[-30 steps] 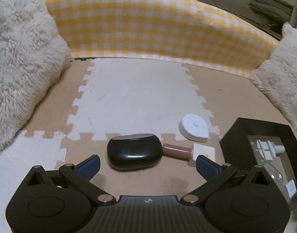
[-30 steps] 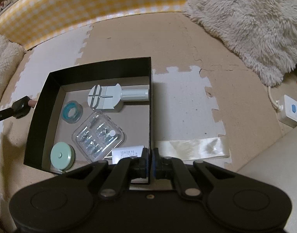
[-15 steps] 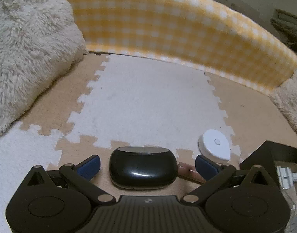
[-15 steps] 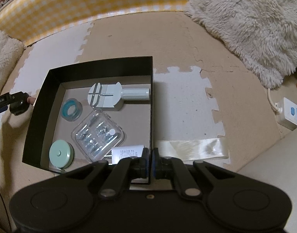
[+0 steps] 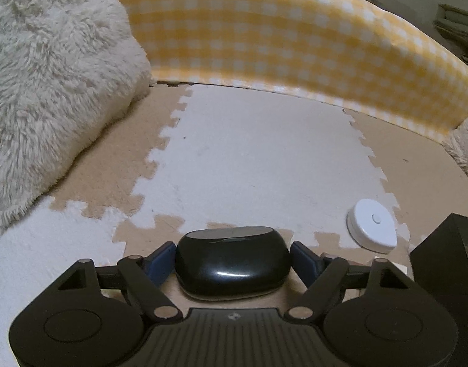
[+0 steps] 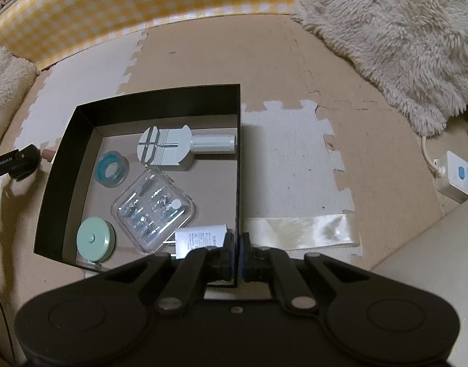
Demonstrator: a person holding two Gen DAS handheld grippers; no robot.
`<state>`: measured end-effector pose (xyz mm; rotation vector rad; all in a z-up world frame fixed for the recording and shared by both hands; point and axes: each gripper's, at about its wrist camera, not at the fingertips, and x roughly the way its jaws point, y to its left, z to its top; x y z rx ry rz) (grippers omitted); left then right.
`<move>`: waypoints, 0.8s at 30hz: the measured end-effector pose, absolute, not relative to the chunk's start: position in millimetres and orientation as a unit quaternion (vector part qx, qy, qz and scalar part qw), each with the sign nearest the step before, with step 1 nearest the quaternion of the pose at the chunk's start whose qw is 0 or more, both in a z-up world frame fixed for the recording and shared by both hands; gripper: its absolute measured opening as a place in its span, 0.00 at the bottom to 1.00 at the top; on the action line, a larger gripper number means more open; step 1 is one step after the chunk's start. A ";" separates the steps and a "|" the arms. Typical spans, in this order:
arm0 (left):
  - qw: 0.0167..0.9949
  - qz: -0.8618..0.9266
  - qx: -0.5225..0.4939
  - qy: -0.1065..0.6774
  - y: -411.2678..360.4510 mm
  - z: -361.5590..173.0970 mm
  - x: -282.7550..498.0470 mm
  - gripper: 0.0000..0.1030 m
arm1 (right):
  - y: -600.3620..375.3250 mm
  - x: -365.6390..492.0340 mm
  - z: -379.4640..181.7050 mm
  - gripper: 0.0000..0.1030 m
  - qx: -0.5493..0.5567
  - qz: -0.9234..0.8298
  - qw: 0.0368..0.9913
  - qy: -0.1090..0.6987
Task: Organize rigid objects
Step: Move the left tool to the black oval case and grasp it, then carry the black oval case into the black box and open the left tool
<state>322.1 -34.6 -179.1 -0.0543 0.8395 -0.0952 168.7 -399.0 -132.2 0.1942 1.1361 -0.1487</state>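
Note:
In the left wrist view my left gripper (image 5: 233, 260) has its blue pads against both ends of a glossy black oval case (image 5: 232, 263) on the foam mat. A white round tape measure (image 5: 371, 225) lies to its right, beside the black box's corner (image 5: 442, 260). In the right wrist view my right gripper (image 6: 237, 252) is shut on the right wall of the black box (image 6: 238, 165). Inside lie a white watch tool (image 6: 172, 148), a teal tape roll (image 6: 111, 168), a clear plastic case (image 6: 154, 209), a mint round tin (image 6: 94, 240) and a white plug (image 6: 200, 240).
A yellow checked cushion wall (image 5: 279, 39) runs along the back. Fluffy cream pillows sit at the left (image 5: 50, 91) and right (image 6: 387, 36). A white power strip (image 6: 457, 177) lies at the far right. A pink tube end (image 6: 47, 154) shows left of the box.
My left gripper moved forward around the black case and closed its pads onto its ends. The pink tube dropped out of the left view. The right gripper stayed on the box wall.

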 end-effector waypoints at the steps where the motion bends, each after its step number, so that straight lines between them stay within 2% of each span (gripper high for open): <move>1: 0.911 -0.046 -0.029 0.409 -33.4 -178.8 322.0 0.79 | -399.1 168.5 -132.3 0.04 0.093 -0.070 0.836 0.537; 13: 0.920 -0.070 -0.080 0.378 -40.0 -146.0 308.3 0.78 | -399.4 168.3 -134.0 0.04 0.092 -0.068 0.834 0.540; 24: 0.914 -0.192 -0.073 0.350 -101.8 -97.0 273.6 0.78 | -398.6 168.0 -134.1 0.04 0.090 -0.065 0.834 0.540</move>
